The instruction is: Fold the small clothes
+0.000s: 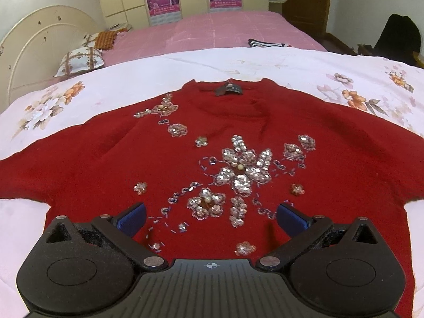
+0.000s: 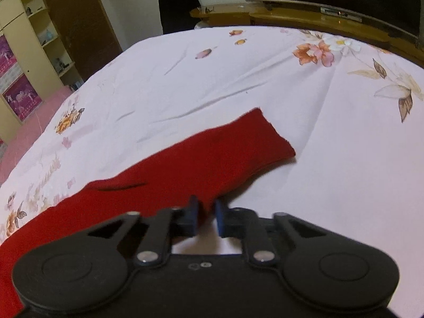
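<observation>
White floral bedding (image 1: 185, 63) covers the bed, and on it a red sweater (image 1: 106, 164) lies flat, front up, neck at the far side, sequin flowers (image 1: 242, 164) across its chest. Its right sleeve (image 2: 238, 143) stretches out over the sheet. Over the near hem the left gripper (image 1: 210, 216) hangs with jaws wide apart, holding nothing. The right gripper (image 2: 206, 214) has its jaws pinched together on red cloth at the sleeve's near edge. Farther off lie a pink blanket (image 1: 225, 26) and pillows (image 1: 79, 59).
</observation>
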The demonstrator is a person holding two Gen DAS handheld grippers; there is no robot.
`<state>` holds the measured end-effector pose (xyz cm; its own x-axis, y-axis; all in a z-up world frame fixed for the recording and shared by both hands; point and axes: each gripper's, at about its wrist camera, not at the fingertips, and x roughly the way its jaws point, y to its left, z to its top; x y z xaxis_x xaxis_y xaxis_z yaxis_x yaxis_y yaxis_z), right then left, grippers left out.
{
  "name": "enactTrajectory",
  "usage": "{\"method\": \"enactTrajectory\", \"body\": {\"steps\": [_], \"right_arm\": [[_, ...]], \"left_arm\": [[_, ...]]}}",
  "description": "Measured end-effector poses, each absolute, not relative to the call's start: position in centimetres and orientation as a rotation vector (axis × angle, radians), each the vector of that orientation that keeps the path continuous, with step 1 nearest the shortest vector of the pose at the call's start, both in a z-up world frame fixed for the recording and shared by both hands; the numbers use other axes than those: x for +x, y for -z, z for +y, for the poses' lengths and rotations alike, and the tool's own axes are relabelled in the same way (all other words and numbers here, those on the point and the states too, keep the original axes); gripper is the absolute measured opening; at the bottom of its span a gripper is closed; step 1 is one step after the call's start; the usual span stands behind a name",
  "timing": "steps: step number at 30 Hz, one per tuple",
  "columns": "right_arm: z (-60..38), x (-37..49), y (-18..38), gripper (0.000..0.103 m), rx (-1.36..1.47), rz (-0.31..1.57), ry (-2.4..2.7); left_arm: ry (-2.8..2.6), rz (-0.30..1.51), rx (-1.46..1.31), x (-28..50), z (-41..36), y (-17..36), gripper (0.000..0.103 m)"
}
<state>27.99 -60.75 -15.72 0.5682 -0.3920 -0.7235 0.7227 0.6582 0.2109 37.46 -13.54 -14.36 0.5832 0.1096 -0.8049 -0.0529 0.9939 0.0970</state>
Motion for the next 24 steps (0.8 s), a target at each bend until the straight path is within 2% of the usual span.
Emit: {"method": "enactTrajectory", "body": {"steps": [6, 11, 15, 18, 19, 20, 24], "right_arm": [[-55.4, 29.8, 12.1, 0.004, 0.414, 0.576, 0.505], [-45.3, 33.3, 9.2, 0.004, 0.298, 0.542, 0.182], [-36.3, 35.6, 9.8, 0.004, 0.279, 0.602, -0.095], [-30.6, 37.1, 12.4, 0.006, 0.246, 0.698, -0.243], [-29.1, 37.7, 13.7, 0.014, 0.232, 0.740, -0.281], [-28.1, 38.1, 14.5, 0.026, 0.214, 0.774, -0.298], [-27.2, 37.8, 14.8, 0.039, 0.192, 0.804, -0.316]], "left_arm": [[-0.089, 0.925, 0.016, 37.6, -11.7, 13.7, 0.103], [-0.103, 0.913, -0.081, 37.7, -8.8, 12.7, 0.103], [-0.142, 0.874, -0.105, 37.2, -6.5, 11.9, 0.103], [-0.136, 0.866, -0.143, 37.0, -4.9, 12.0, 0.103], [-0.118, 0.874, -0.163, 37.1, -4.5, 12.1, 0.103], [-0.096, 0.890, -0.186, 37.1, -4.2, 12.4, 0.103], [-0.001, 0.910, -0.239, 37.1, -4.7, 13.2, 0.103]]}}
